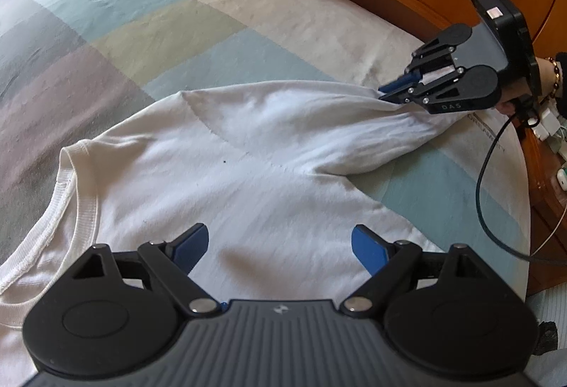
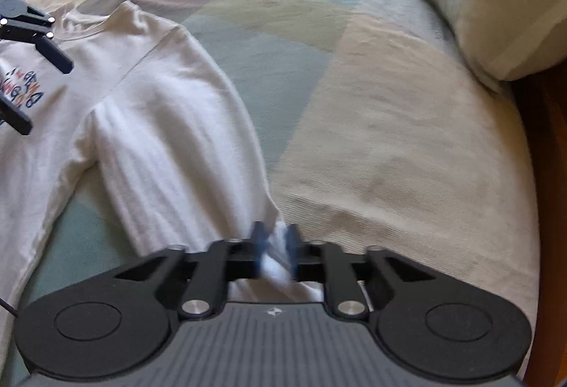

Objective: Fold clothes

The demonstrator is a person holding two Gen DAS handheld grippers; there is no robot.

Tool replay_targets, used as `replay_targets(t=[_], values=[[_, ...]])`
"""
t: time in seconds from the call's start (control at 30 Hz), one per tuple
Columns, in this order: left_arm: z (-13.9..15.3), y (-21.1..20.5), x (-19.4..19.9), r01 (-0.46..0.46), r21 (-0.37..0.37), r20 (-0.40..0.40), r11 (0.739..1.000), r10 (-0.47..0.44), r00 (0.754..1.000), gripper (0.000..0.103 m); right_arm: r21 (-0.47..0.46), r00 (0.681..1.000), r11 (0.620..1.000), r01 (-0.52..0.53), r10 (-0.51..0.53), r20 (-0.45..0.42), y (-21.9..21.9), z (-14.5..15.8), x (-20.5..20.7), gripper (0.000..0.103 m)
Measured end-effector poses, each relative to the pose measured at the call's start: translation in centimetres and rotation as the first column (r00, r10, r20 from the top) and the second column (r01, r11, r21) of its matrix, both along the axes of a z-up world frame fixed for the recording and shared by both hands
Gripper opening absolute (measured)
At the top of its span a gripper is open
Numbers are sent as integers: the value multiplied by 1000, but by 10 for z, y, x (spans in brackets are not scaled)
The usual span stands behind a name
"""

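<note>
right hand-held gripper pinching sleeve, bed

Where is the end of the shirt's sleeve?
The sleeve end is pinched in the right gripper, low in the right wrist view, over the bedspread.

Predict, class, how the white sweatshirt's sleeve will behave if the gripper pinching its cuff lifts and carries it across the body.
Probably floppy: the sleeve already sags in soft folds behind the right gripper. It likely drags the sweatshirt a little, since nothing pins it; the left gripper is open above it. Seems light.
</note>
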State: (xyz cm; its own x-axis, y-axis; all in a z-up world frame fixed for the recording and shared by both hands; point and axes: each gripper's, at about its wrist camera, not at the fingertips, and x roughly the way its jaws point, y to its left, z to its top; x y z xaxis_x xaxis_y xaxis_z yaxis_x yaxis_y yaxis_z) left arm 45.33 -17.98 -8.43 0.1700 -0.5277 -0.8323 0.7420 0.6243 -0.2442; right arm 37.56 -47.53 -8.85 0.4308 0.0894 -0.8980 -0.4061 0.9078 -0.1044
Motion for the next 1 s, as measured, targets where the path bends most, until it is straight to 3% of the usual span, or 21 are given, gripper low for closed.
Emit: replay_targets(t=[0.1,0.23,0.4,0.5,0.63,0.83,0.93,1.0], values=[[2,1,1,-6,-9,8,1000,6,1000,88,-34,1000,999,22,-21,23,2,3,9,4],[6,6,4,-25,-22,14,999,25,1000,88,-48,978,982,183,-177,107,-14,7,36,6],[9,14,5,-36,-25,23,999,36,999,88,56,948,955,293,-297,113,-27,23,43,20],[10,21,6,-44,-18,31,999,44,999,88,152,961,957,248,-263,87,-15,34,38,31],[9,29,12,-82,-15,31,997,82,996,88,234,981,956,178,-191,34,17,31,48,32],[8,47,10,-122,-18,28,992,122,992,88,184,994,982,40,-58,94,62,18,78,46],[7,56,8,-139,-19,24,990,139,990,88,111,997,992,-52,45,60,73,5,94,44],[7,62,7,-150,-20,22,988,151,988,88,129,995,987,-99,96,34,76,3,98,14]])
